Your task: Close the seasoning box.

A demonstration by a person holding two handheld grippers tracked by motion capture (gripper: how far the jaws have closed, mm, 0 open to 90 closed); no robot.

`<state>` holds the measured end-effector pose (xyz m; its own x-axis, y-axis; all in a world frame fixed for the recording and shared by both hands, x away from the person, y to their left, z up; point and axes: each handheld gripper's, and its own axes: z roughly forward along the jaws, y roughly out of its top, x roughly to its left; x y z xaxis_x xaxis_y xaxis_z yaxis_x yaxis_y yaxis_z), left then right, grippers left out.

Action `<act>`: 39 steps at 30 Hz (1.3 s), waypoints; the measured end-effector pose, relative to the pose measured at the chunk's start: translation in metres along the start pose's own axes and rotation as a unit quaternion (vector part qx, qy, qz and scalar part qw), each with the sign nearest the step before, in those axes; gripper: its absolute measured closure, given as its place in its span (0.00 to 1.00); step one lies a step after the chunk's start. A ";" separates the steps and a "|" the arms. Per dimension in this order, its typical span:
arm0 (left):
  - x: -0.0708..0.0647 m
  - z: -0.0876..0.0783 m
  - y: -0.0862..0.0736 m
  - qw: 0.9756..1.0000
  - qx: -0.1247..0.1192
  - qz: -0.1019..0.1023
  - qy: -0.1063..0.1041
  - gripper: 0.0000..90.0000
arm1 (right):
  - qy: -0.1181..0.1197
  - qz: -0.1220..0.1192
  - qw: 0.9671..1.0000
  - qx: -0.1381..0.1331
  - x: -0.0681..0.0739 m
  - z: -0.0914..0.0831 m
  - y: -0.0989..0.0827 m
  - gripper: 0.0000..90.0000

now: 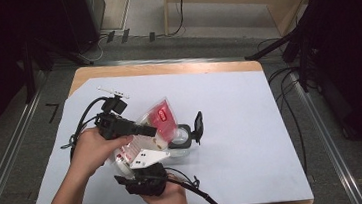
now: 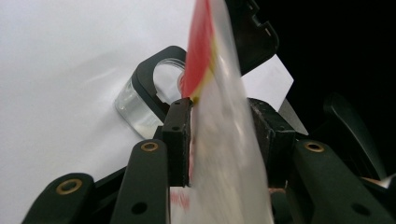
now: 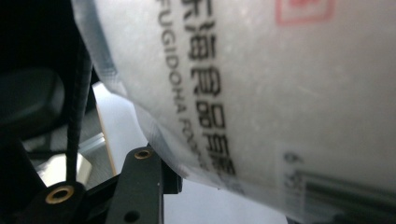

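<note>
Hanging above the near middle of the white table (image 1: 251, 125), a clear plastic pouch (image 1: 163, 119) with a red label and printed lettering is the thing both grippers work on; it slants up and away from the person, its red end highest. Just beyond the pouch, on the table, stands a clear jar (image 1: 182, 141) with a black collar and a black flip lid standing open beside it. The left gripper (image 1: 144, 130) comes at the pouch from the left, lying nearly level, held in a left hand (image 1: 91, 151) whose fingers wrap its black body while the forearm slants in from the near left corner. In the left gripper view the pouch (image 2: 224, 140) runs up between the two jaws: the left pad (image 2: 180, 140) lies against the film, but the right pad sits behind the blurred plastic, so whether that gripper presses on the pouch I cannot tell. The jar (image 2: 140, 100) shows past those jaws. The right gripper (image 1: 143, 178) sits under the pouch's near end, a right hand (image 1: 165, 199) cupping it from below. In the right gripper view the pouch (image 3: 261, 93) passes close over the jaws with its lower edge at the left jaw; whether they clamp it I cannot tell.
</note>
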<state>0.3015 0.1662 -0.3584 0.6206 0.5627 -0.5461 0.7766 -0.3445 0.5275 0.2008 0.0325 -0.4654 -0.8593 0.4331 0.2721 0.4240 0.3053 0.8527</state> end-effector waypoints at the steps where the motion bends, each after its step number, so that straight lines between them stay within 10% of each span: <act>1: -0.001 -0.001 0.000 1.000 -0.001 -0.002 0.003 0.69 | 0.002 0.005 1.000 -0.005 -0.001 -0.001 0.001 0.69; 39: -0.015 -0.007 0.004 0.998 -0.038 0.027 0.042 0.71 | -0.023 -0.022 0.999 -0.016 0.006 -0.008 0.021 0.72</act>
<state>0.2945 0.1612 -0.3438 0.6469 0.6078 -0.4605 0.7299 -0.3190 0.6045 0.2019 0.0344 -0.4424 -0.8623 0.4592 0.2133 0.3757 0.2979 0.8776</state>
